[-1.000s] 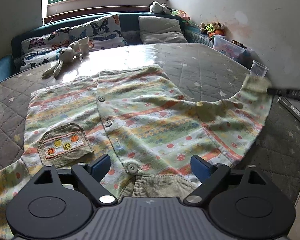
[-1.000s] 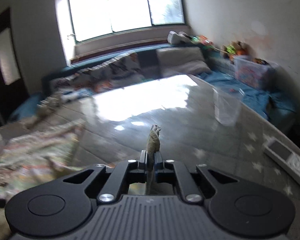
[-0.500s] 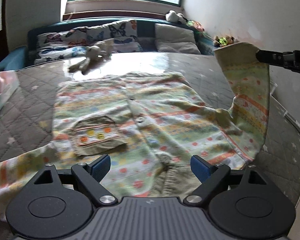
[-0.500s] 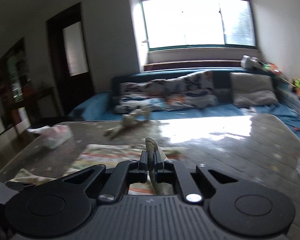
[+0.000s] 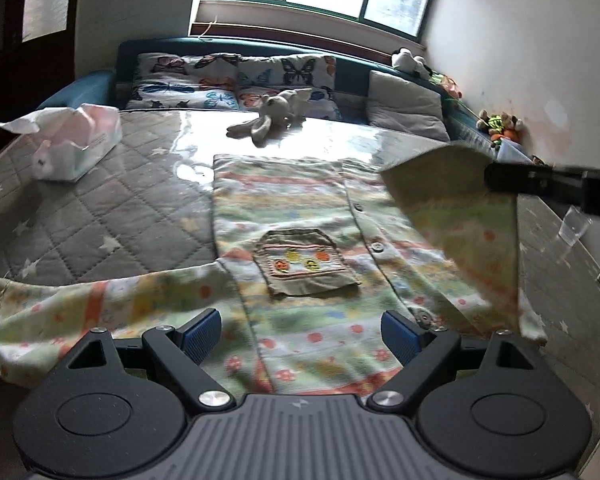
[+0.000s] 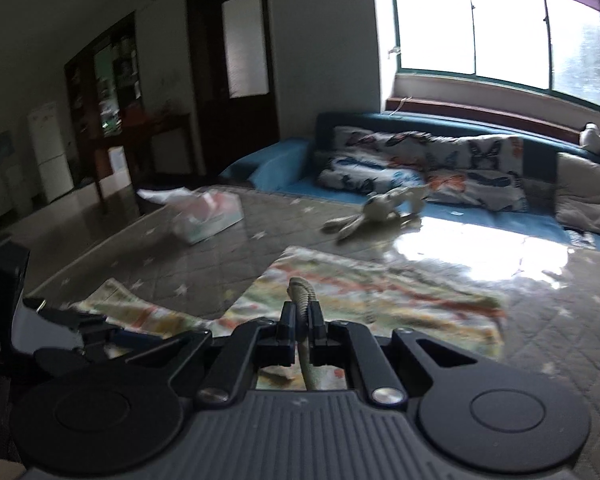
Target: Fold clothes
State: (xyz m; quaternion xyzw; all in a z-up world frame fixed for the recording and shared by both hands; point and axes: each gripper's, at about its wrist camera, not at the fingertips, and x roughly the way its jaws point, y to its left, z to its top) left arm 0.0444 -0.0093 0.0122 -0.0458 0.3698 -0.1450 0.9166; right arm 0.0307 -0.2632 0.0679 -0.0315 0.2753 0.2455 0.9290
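The child's striped shirt (image 5: 300,264) lies face up on the quilted tabletop (image 5: 100,220), buttons and little patch pocket (image 5: 304,264) showing. The right tool (image 6: 300,314) is pinched tight on the cuff of the right sleeve (image 5: 460,216), holding it up off the cloth at about two o'clock, likely so it can be laid across the chest as the first fold. The left tool (image 5: 302,334) hangs near the collar at six o'clock, jaws spread wide and gripping nothing, seemingly ready to pin the shirt. The other sleeve (image 5: 80,304) trails out toward nine o'clock.
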